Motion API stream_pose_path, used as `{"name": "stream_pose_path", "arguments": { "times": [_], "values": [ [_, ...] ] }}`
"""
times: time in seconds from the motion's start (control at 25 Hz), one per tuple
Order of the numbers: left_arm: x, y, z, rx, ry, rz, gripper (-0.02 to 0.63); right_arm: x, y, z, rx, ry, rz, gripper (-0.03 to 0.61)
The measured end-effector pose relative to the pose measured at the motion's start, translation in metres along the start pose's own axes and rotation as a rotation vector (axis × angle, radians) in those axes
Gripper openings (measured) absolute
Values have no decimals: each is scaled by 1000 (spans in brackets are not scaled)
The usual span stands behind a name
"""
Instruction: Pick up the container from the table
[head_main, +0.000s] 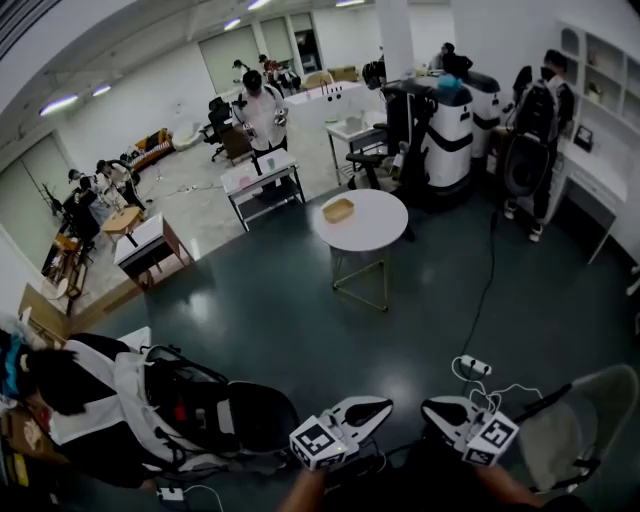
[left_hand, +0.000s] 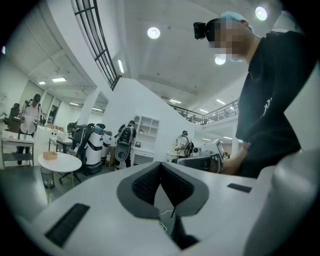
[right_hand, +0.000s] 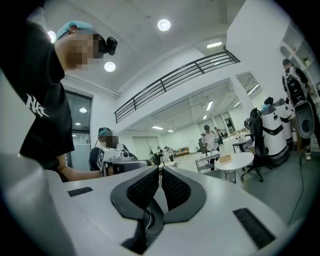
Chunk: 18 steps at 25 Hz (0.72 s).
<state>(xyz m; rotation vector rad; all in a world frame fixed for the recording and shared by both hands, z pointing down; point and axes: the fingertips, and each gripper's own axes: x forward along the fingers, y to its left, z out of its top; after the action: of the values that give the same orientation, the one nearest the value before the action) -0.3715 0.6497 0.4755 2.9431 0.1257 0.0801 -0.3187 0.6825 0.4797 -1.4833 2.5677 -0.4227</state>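
I have both grippers close to my body, level and side by side. The left gripper (head_main: 383, 405) and right gripper (head_main: 430, 408) each have their jaws pressed together on nothing. Far ahead of both, the tan container (head_main: 338, 210) sits untouched on the round white table (head_main: 385, 225). I judge that the approach, grasp and lift all remain.

container (head_main: 338, 210) on round table (head_main: 378, 230) too small to tell contents, shelf unit (head_main: 600, 70) right of round table cut by frame edge, standing person (head_main: 262, 115) beyond round table too small for detail
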Motion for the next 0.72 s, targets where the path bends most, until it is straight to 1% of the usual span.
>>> {"name": "stream_pose_path", "arguments": {
  "times": [0.2, 0.36, 0.6, 0.72],
  "values": [
    [4, 16, 7, -26, 7, 25, 3, 9, -24, 5, -4, -13, 12, 44],
    [16, 42, 10, -20, 35, 71, 3, 28, -51, 11, -16, -3, 59, 44],
    [44, 83, 26, -13, 30, 135, 3, 51, -98, 37, 2, -11, 129, 44],
    [64, 102, 34, -23, 25, 163, 3, 55, -126, 50, -11, -8, 151, 44]
  ]
}}
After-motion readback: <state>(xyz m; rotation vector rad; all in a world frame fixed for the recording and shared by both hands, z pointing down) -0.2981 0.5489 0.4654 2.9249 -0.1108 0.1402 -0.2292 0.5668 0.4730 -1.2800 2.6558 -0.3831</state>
